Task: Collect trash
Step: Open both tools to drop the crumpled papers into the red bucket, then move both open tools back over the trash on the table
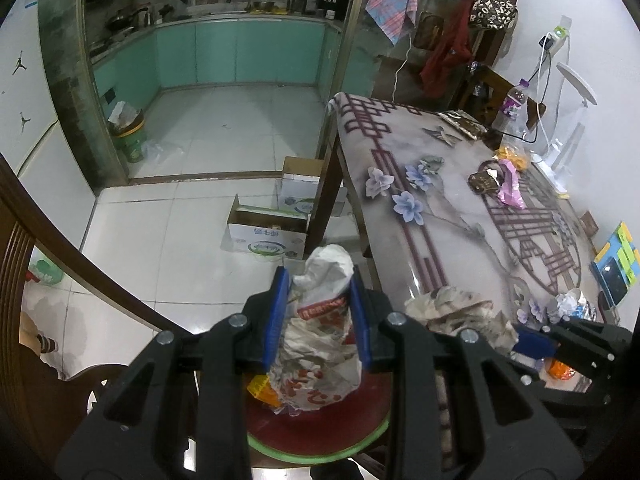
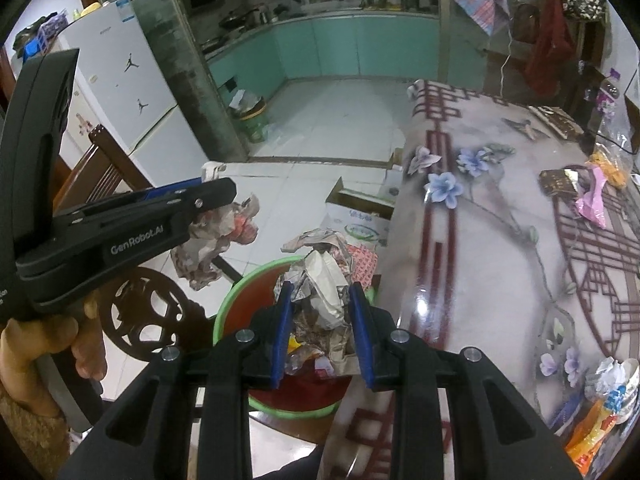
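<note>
bin (image 2: 232, 300) at table (image 2: 472, 280) edge | both claws gripping wrappers above

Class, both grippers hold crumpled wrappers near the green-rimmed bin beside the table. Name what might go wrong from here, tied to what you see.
1. The left gripper clamps a tall wrapper wad whose loose top could snag or spill outside the bin.
2. The right gripper holds paper trash near the bin's table-side rim; released there, it may fall to the floor.
3. Both grippers crowd one bin and might collide.
</note>
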### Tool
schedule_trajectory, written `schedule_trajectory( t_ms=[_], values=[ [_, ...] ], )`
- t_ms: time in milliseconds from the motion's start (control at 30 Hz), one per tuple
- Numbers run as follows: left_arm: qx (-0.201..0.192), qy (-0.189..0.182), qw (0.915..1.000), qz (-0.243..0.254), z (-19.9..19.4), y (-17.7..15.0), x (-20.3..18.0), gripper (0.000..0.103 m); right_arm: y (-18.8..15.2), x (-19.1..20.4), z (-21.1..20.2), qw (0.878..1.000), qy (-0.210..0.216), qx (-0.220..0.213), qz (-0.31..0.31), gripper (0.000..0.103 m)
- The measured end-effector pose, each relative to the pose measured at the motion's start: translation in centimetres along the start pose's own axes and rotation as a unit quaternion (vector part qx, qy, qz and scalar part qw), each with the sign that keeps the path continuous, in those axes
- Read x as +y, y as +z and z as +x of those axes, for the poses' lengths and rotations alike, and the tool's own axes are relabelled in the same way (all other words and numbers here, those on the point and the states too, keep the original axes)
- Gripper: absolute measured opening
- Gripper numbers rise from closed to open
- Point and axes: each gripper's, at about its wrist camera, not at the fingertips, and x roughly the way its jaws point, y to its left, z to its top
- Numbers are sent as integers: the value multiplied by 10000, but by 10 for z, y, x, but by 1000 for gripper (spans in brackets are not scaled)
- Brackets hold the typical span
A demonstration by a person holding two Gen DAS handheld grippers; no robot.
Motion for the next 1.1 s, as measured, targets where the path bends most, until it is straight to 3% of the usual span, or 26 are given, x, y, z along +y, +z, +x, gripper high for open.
schedule_trajectory(
  t_ms=[200, 300, 333, 367, 467, 567, 833, 1100],
  values=[
    [91, 109, 9998, -119, 3, -5, 9, 29, -2, 5, 7, 9998, 131, 98, -87, 33],
    [145, 150, 9996, -208, 4, -9, 14, 40, -3, 8, 8, 9996, 227, 120, -108, 53],
    [143, 138, 9994, -271, 4, -10, 16, 48, -4, 9, 6, 9997, 193, 54, -128, 58],
    [130, 144, 9993, -324, 3, -11, 18, 56, -4, 10, 4, 9997, 138, -19, -178, 59],
    [114, 146, 9992, -345, 3, -11, 16, 61, -2, 9, -5, 9995, 14, -170, -257, 68],
    [56, 105, 9996, -274, 1, -8, 7, 64, -1, 1, -16, 9994, -18, -322, -150, 68],
    [-104, -354, 9991, 229, -2, 7, -54, 64, -7, -54, -68, 9932, -751, -849, 260, 74],
    [0, -1059, 9899, 942, 15, 10, -165, 64, -48, -148, -116, 9780, -1547, -904, 1069, 74]
  ],
)
